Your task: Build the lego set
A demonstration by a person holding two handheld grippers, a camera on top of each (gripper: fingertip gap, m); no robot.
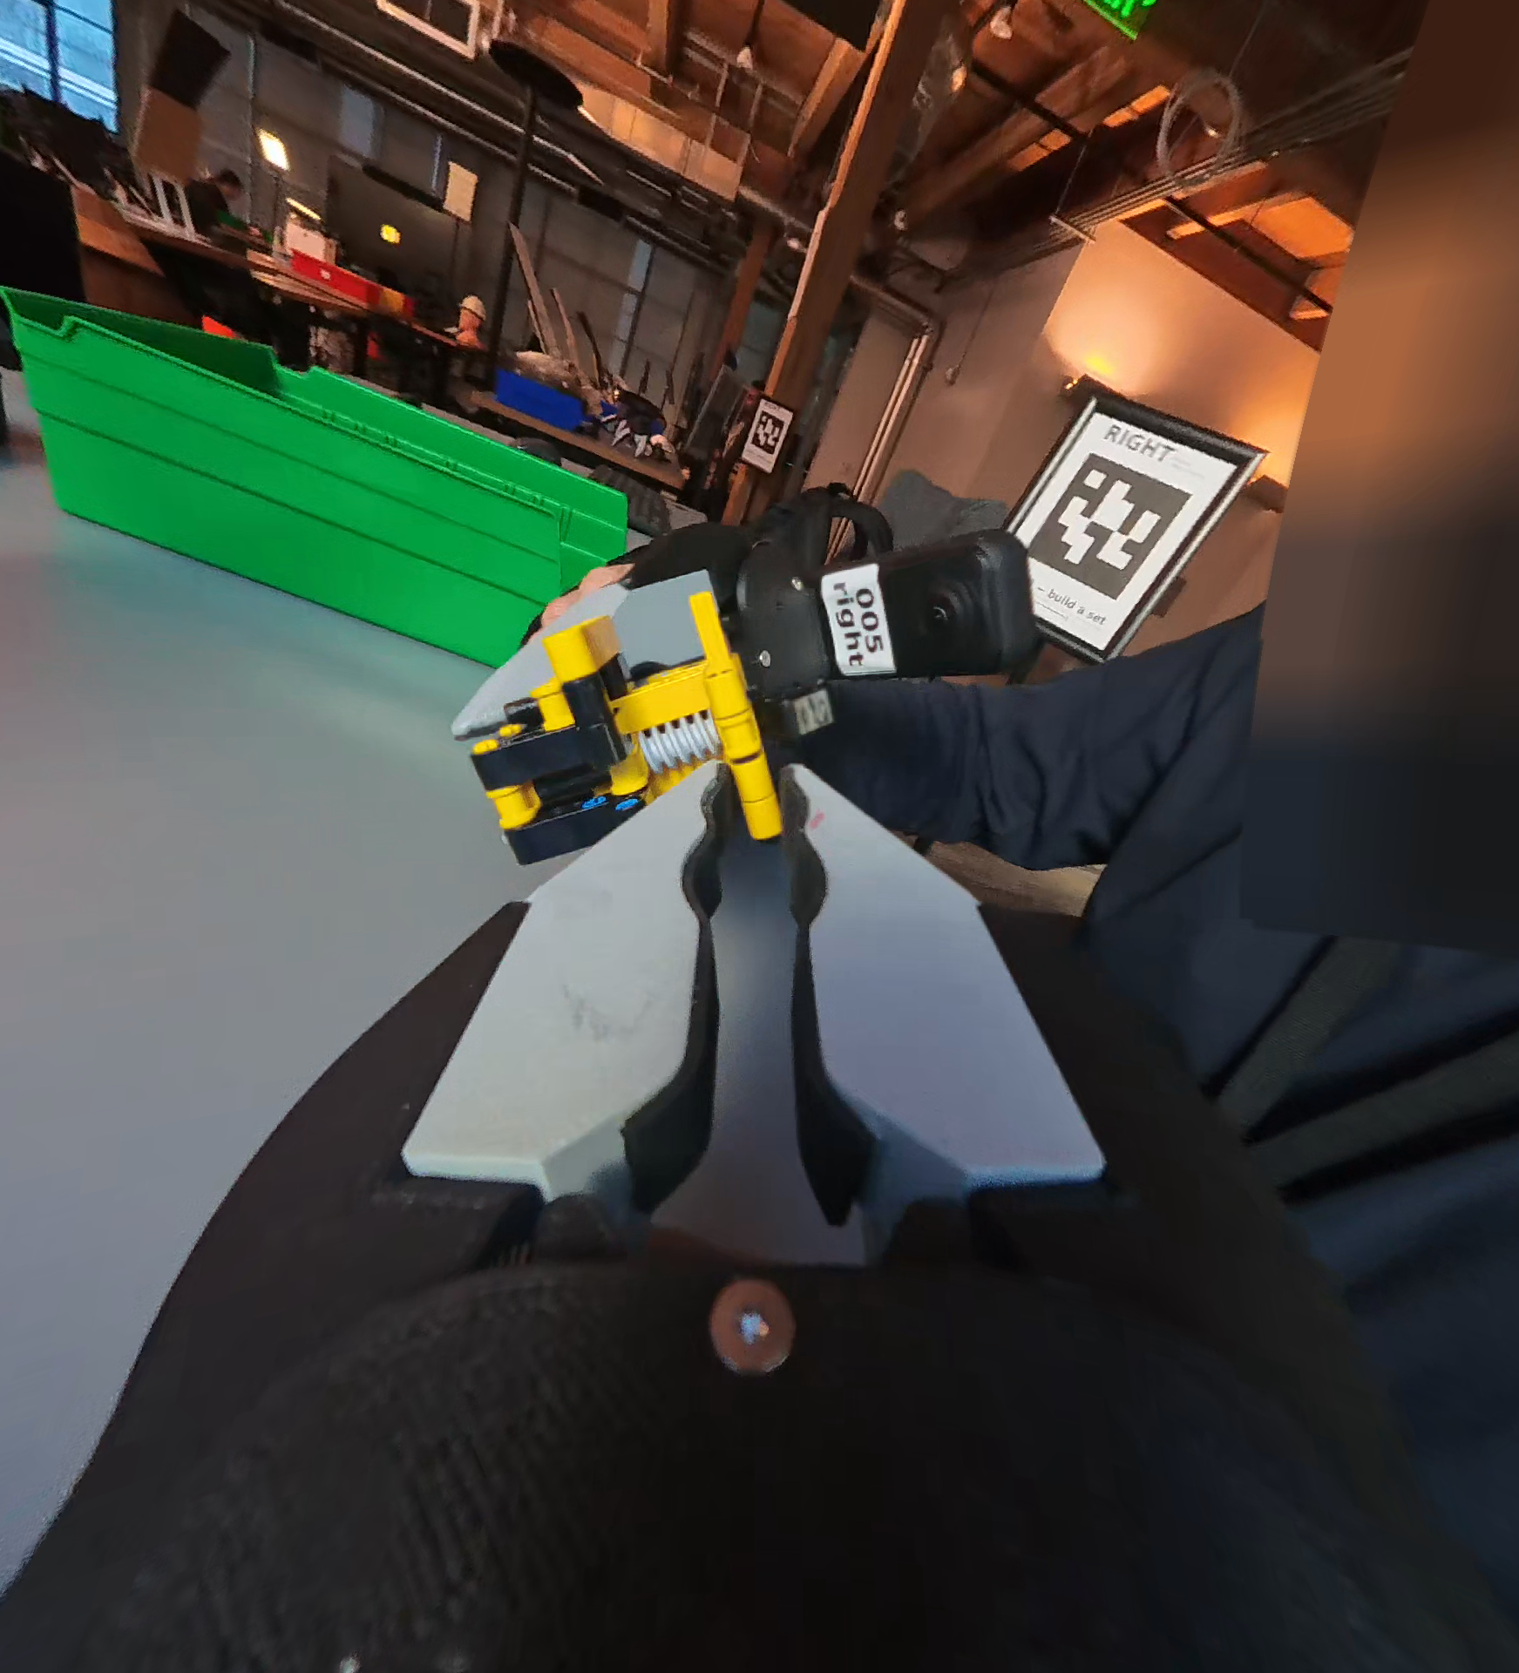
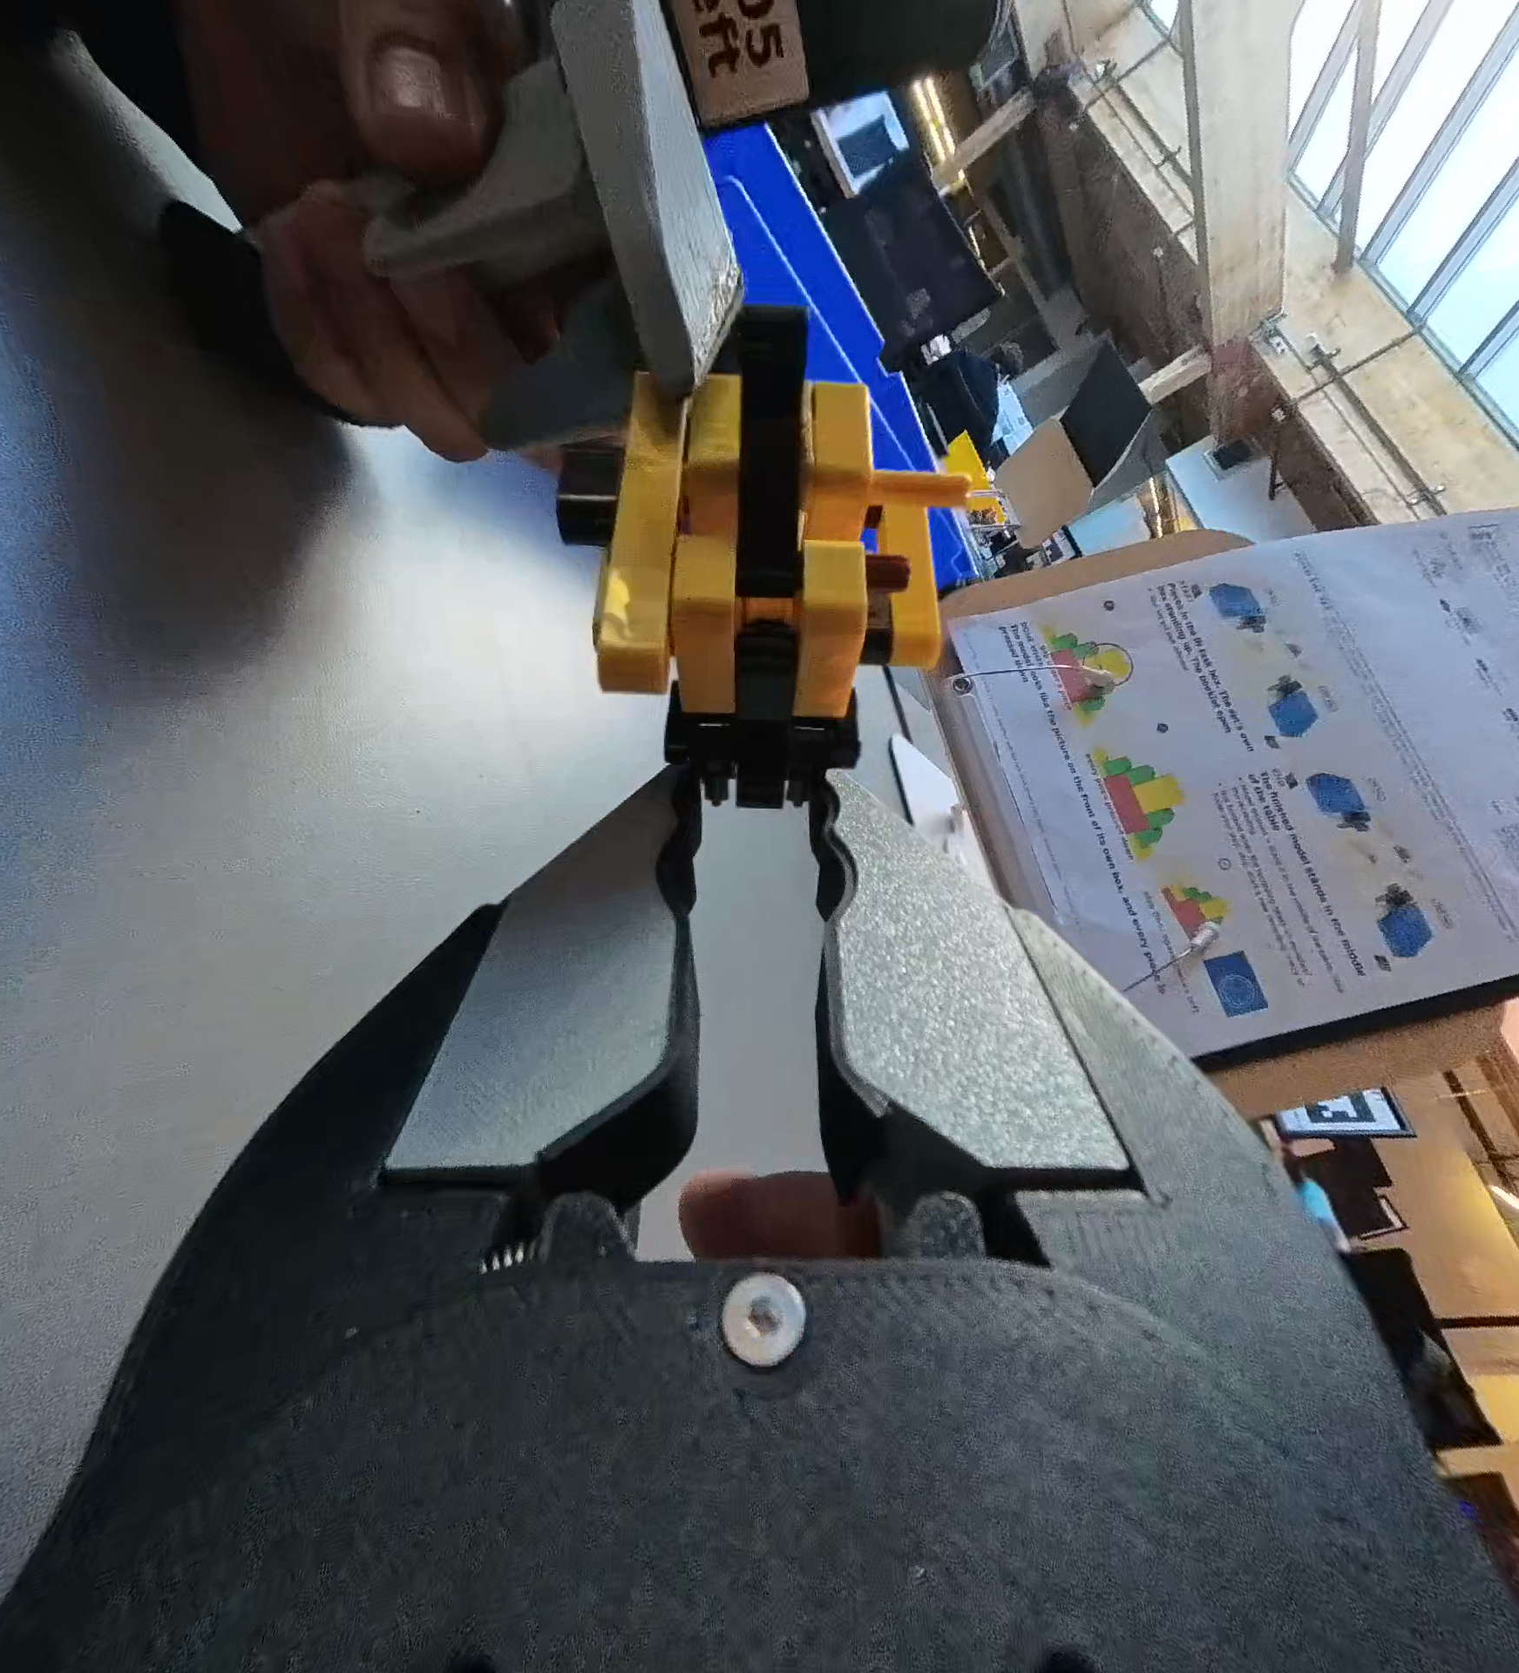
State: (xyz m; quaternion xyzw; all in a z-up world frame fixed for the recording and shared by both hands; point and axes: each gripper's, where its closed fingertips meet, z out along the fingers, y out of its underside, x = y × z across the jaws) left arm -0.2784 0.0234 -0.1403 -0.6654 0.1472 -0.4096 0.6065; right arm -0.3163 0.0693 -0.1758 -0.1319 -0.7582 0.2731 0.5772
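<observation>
Lego assembly [image 2: 755, 561] mid-frame, off table, held from both ends. Right gripper [image 2: 751, 797] narrow, pinching black base; left gripper [image 1: 751, 797] nipped on yellow beam [image 1: 746, 742], prob steadying for next piece

Both grippers meet at one lego model [image 1: 620, 733], held above the grey table [image 1: 149, 815]. Left gripper [image 1: 751, 797] pinches the yellow beam [image 1: 742, 724]; right gripper [image 2: 755, 797] clamps the black end [image 2: 760, 742]. No free gap between the tools.
Open table lies left of the model, clear up to the green bin [image 1: 303, 480].
Right side is blocked: a dark sleeve [image 1: 1054, 769] and a standing sign [image 1: 1118, 525].
Instruction sheet [image 2: 1335, 769] stands just beside the right gripper; blue bin [image 2: 792, 262] behind the model.
</observation>
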